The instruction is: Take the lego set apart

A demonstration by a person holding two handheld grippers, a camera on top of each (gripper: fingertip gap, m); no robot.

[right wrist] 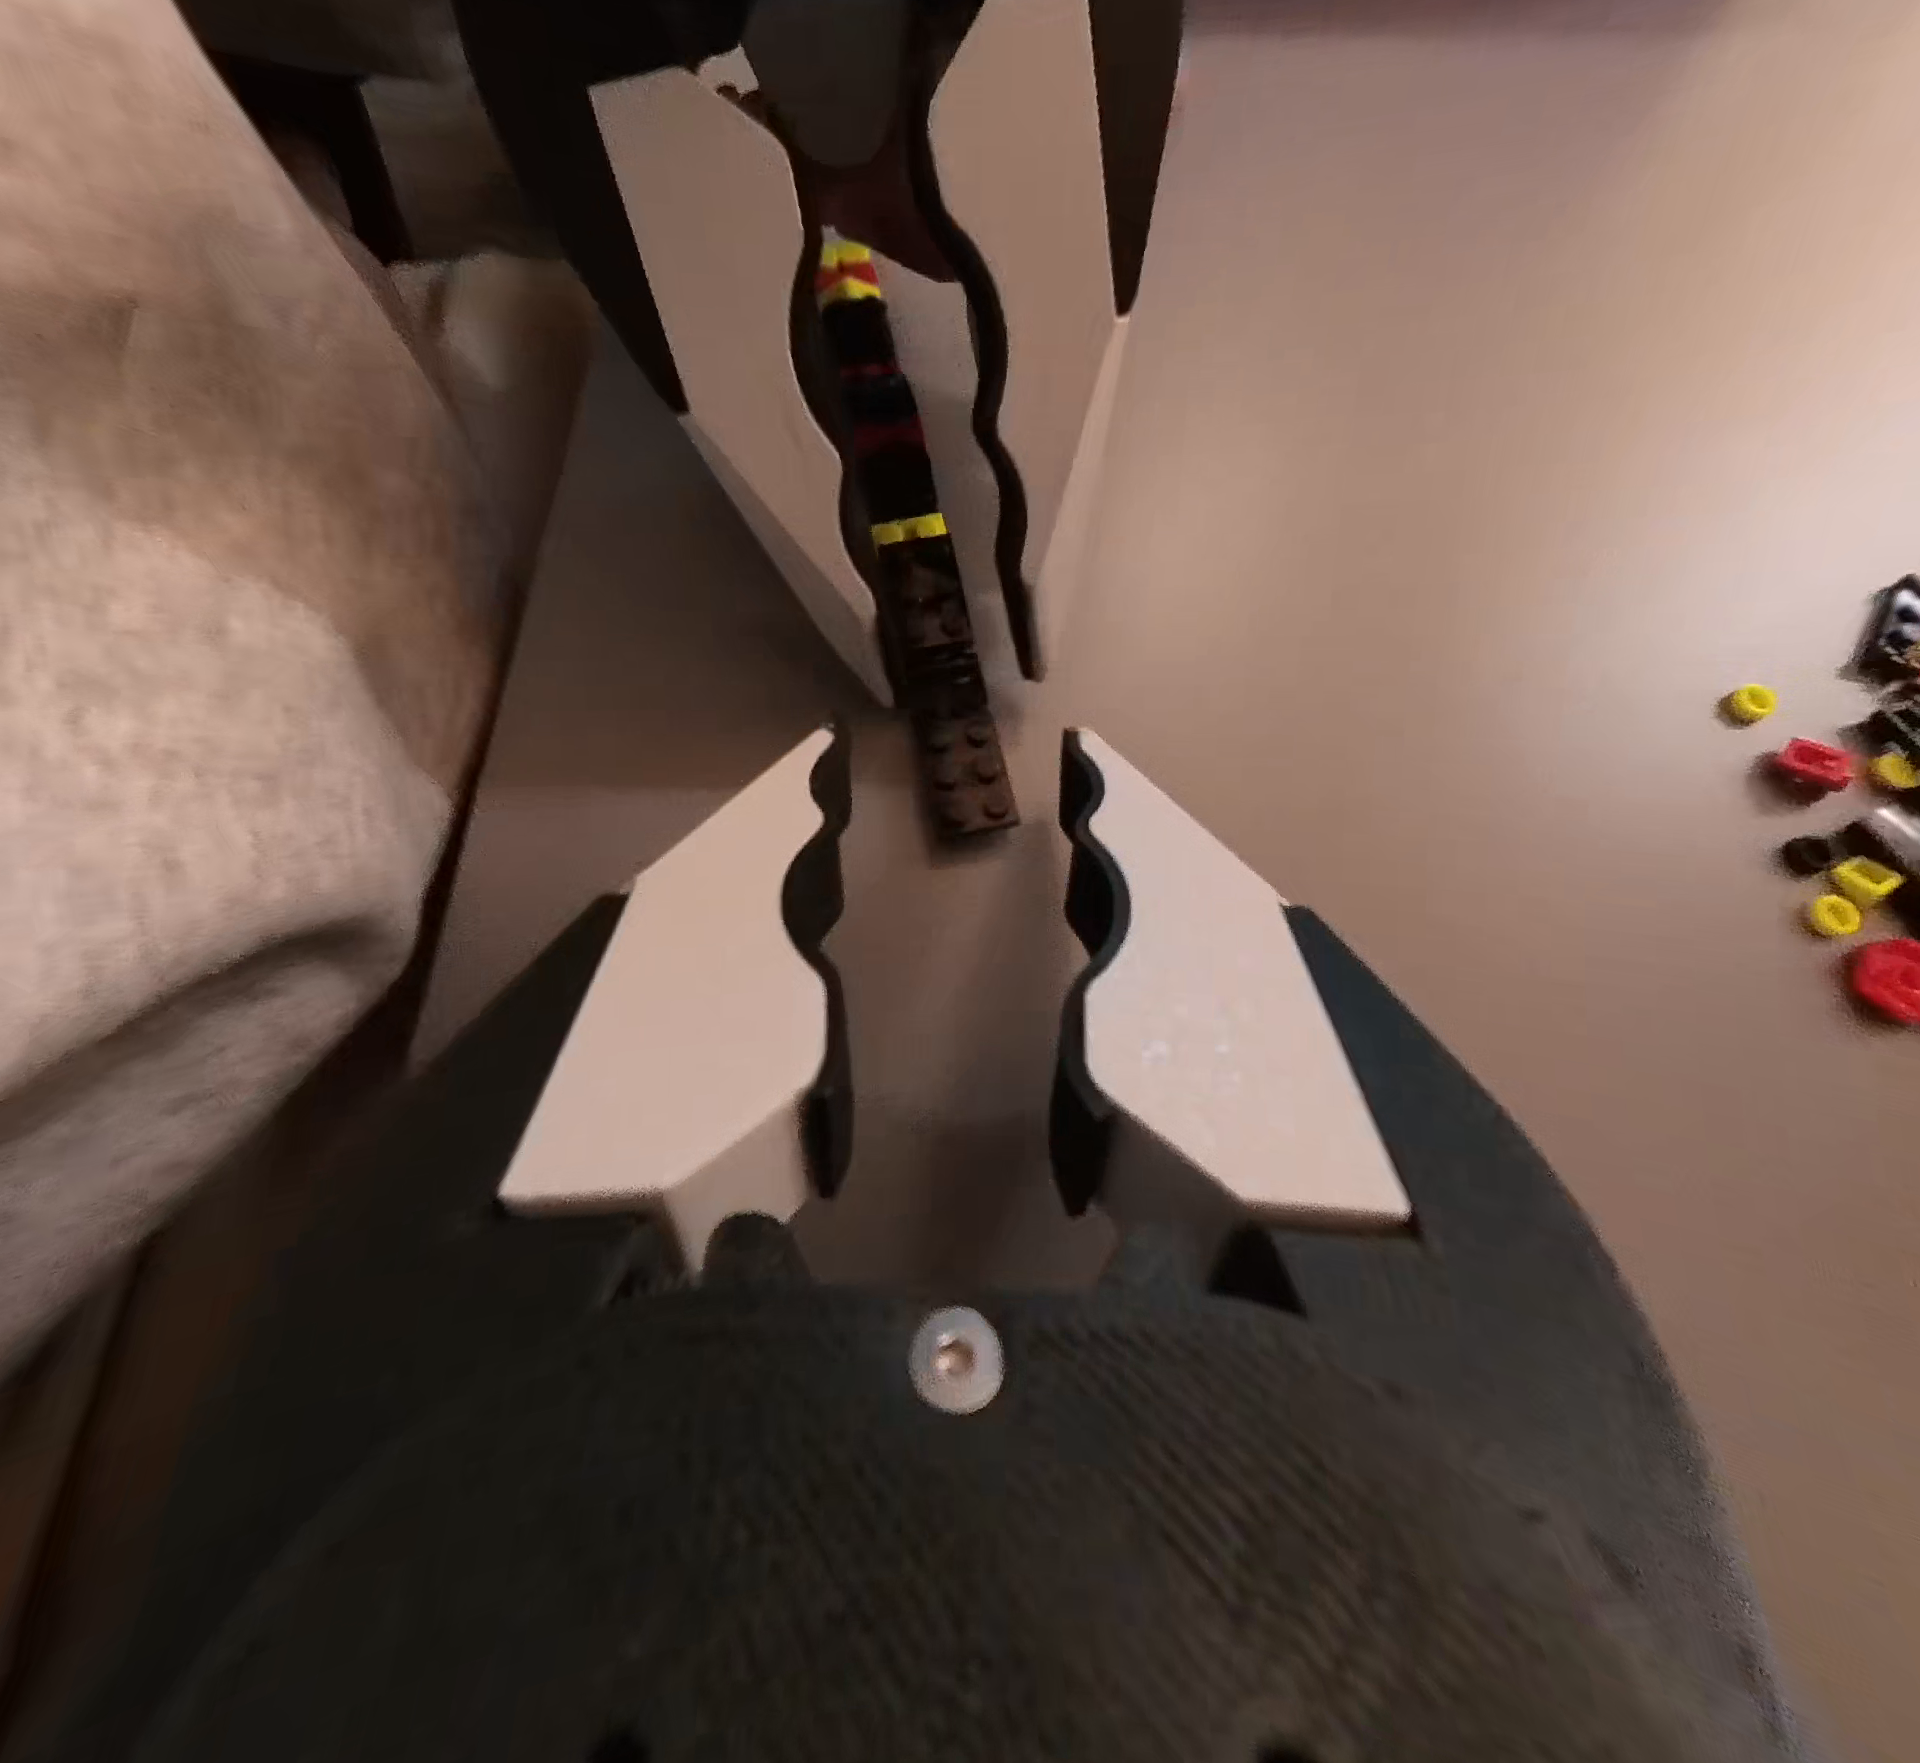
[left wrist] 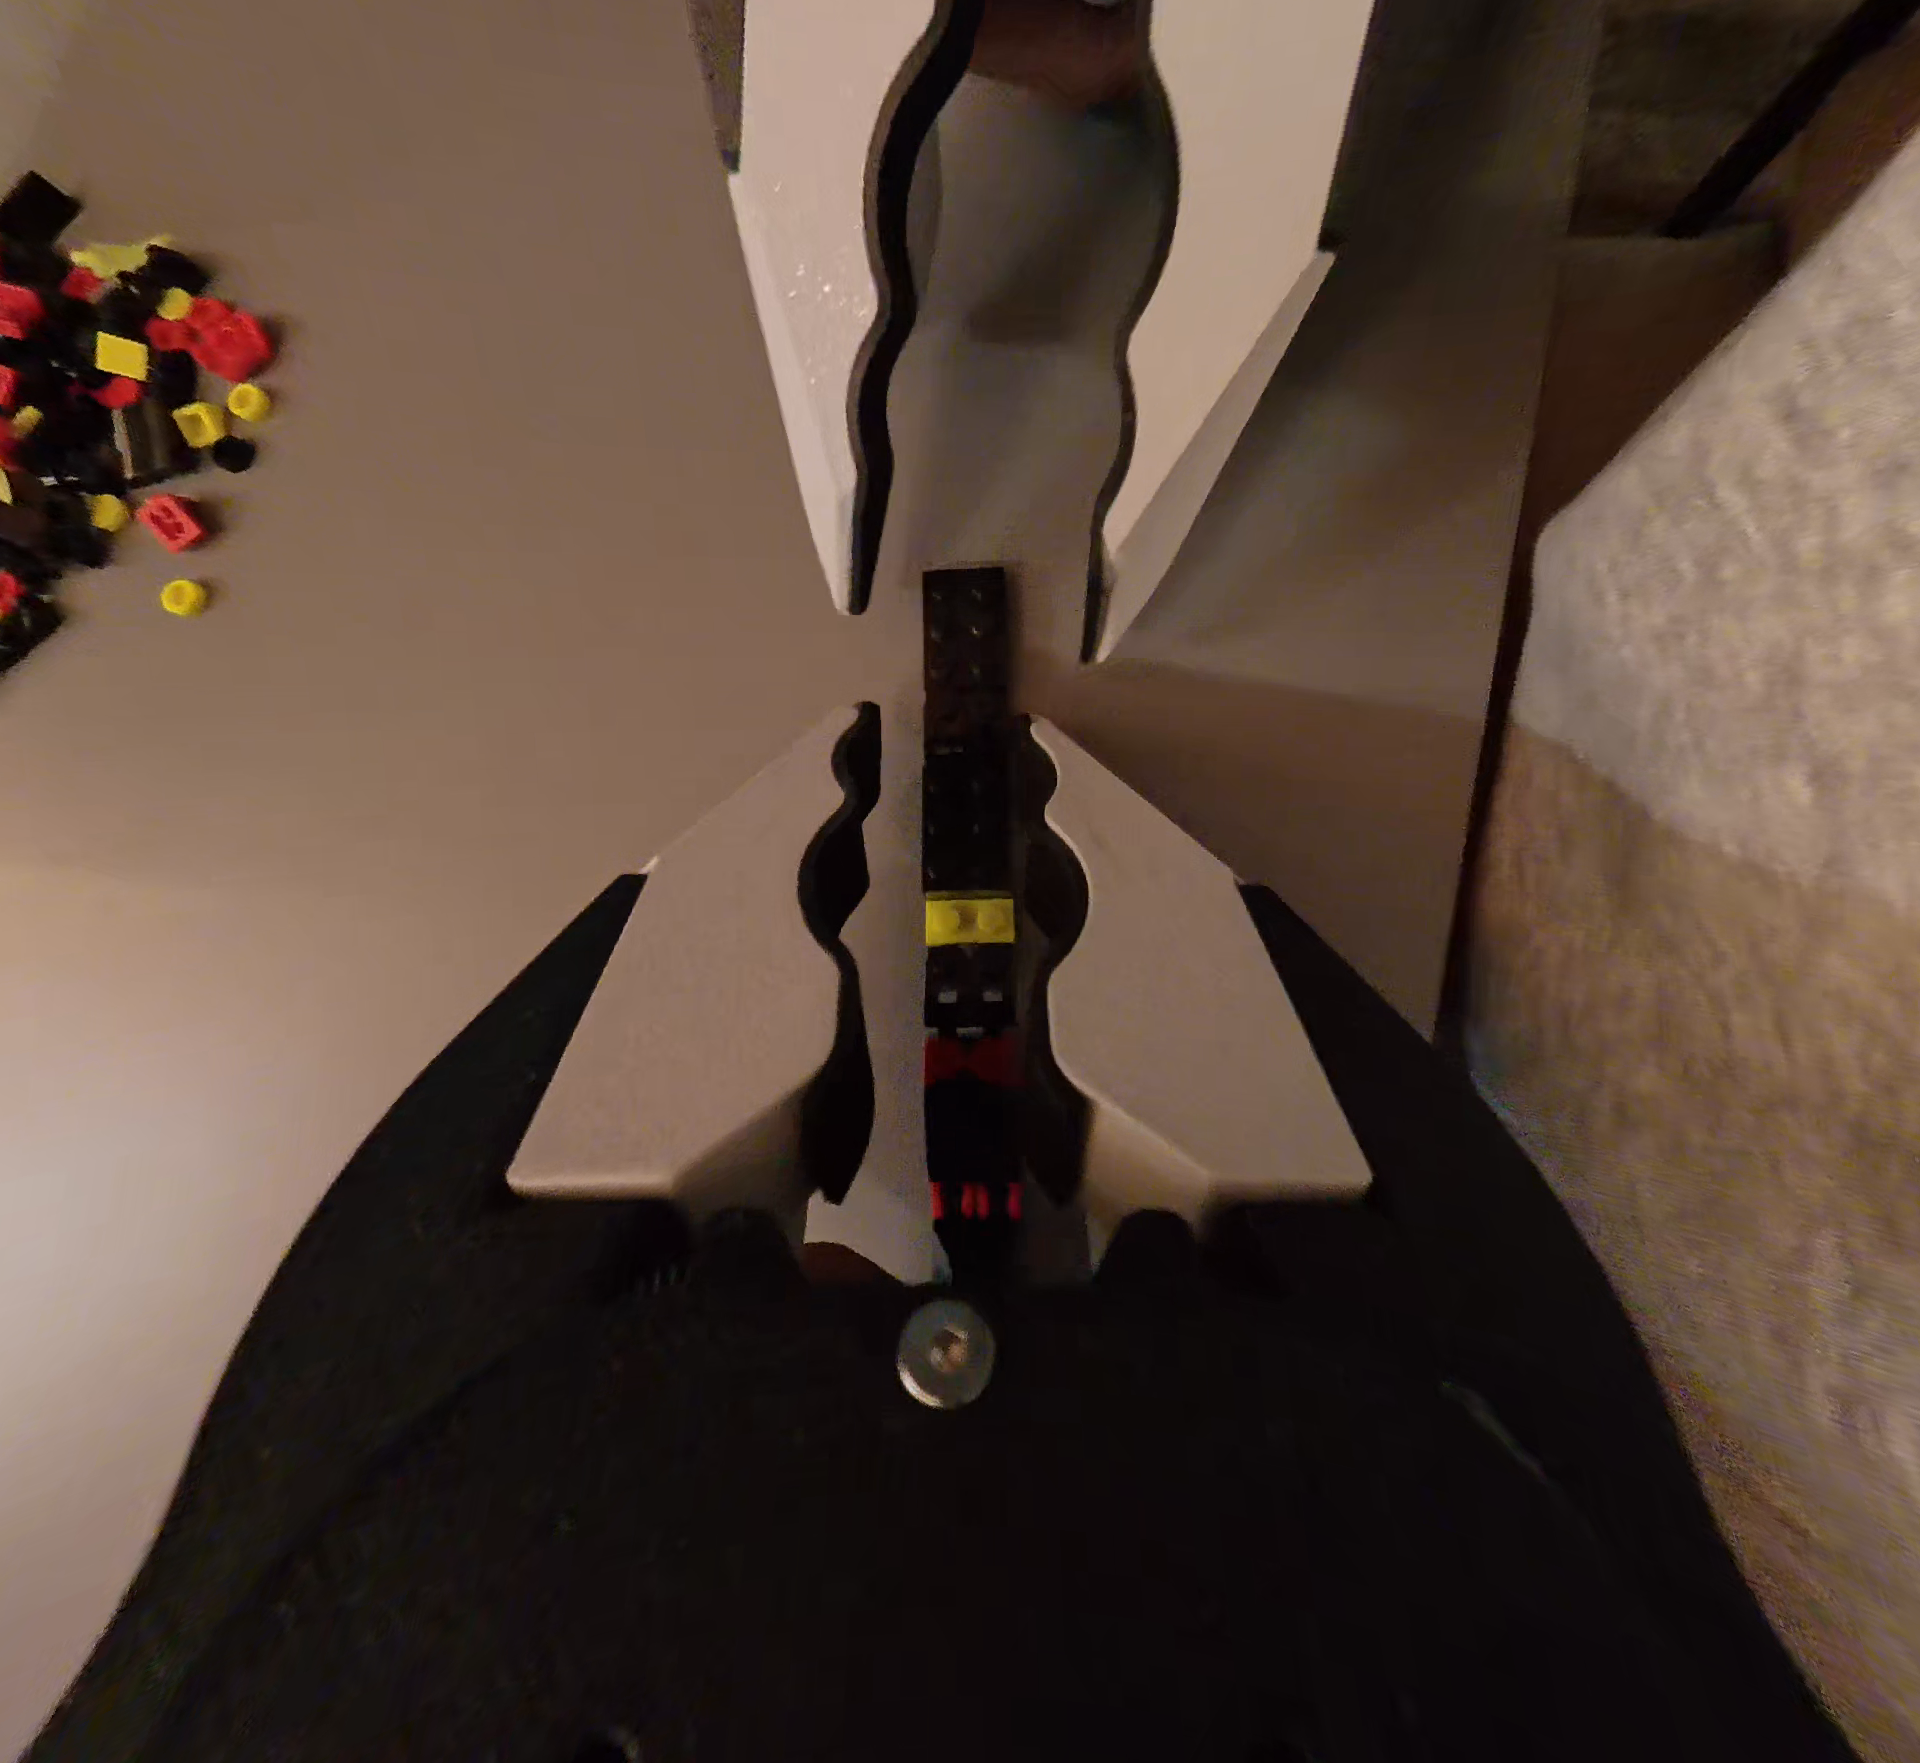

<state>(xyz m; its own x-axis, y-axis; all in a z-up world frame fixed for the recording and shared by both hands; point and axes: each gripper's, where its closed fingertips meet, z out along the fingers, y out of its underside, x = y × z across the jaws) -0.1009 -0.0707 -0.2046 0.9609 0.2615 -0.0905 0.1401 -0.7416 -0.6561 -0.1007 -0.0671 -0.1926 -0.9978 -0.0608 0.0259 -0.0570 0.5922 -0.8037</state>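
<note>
Left gripper (left wrist: pixel 951 726) nearest, fingers pinching a long black lego strip (left wrist: pixel 966 778) with yellow and red bits, held lengthwise above the table (left wrist: pixel 468 726) so its free end sticks out. Right gripper (right wrist: pixel 951 747) faces it tip to tip, fingers spread around that end, probably lining up to grab and pull apart. Loose brick pile (left wrist: pixel 104 404) well off to the side.
</note>
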